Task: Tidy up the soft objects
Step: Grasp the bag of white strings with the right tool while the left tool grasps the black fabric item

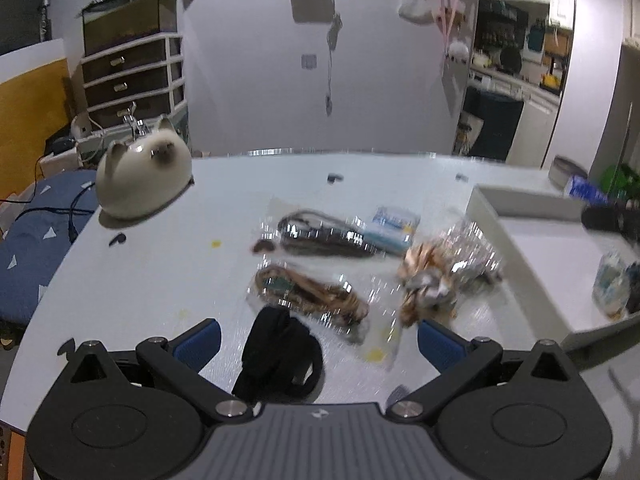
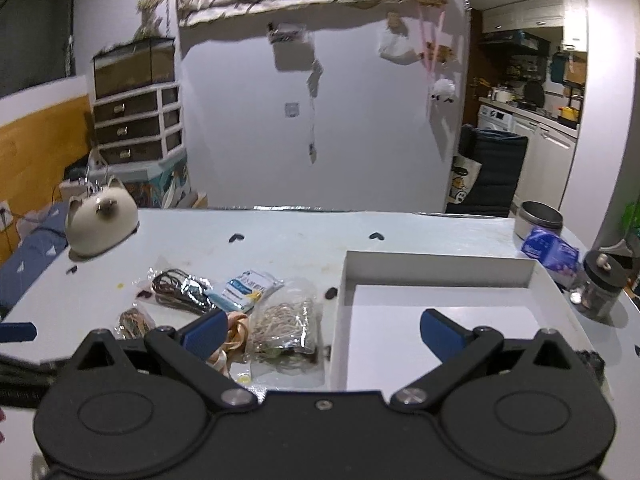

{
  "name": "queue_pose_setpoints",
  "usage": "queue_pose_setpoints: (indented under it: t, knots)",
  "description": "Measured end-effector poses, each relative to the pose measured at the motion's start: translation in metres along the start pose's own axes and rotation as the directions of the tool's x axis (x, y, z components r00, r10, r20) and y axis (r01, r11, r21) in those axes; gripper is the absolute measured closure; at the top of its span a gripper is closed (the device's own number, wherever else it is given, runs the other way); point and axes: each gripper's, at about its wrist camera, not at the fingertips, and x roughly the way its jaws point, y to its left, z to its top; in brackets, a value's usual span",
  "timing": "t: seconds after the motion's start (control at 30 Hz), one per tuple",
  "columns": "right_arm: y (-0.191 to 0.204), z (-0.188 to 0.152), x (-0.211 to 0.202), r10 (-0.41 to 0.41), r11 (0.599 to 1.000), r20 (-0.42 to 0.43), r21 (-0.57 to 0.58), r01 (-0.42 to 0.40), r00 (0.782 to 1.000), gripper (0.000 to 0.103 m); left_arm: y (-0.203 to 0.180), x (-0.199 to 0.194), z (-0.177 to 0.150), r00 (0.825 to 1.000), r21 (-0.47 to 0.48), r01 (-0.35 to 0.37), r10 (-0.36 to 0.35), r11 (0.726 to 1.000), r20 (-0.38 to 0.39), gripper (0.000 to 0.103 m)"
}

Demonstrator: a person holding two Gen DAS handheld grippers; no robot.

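Our left gripper (image 1: 318, 340) is open wide and holds nothing. Right between its blue fingers (image 1: 198, 342) lies a black strap (image 1: 280, 356), the nearest soft thing. It is long and runs from near us to far, so the fingers can close across its thin sides. Just beyond it sits a clear bag of brown bands (image 1: 310, 292), touching or almost touching the far end of the strap, so we think we could pinch that bag by mistake.

Our right gripper (image 2: 322, 334) is open wide too and holds nothing. It hangs over the near left edge of the white tray (image 2: 440, 270). The tray looks like the place for the soft things, and it is to the right of the strap. In the left view something small lies at its right end, too blurry to name.

A white cat figure (image 1: 144, 170) stands far left, well apart
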Motion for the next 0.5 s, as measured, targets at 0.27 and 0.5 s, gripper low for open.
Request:
queue_pose_setpoints:
  t: [0.27,0.5]
  knots:
    - [0.021,0.019,0.054,0.048,0.996,-0.120,-0.067,-0.056,0.992,0.014,0.005,0.035,-0.018,0.997,0.072,-0.021,0.027,0.997,-0.078,0.013]
    - [0.037,0.025,0.104,0.051,0.991,-0.217,-0.110,-0.077,0.975,0.020,0.011,0.058,-0.026,0.990,0.075,-0.044,0.054,0.996,-0.130,0.022]
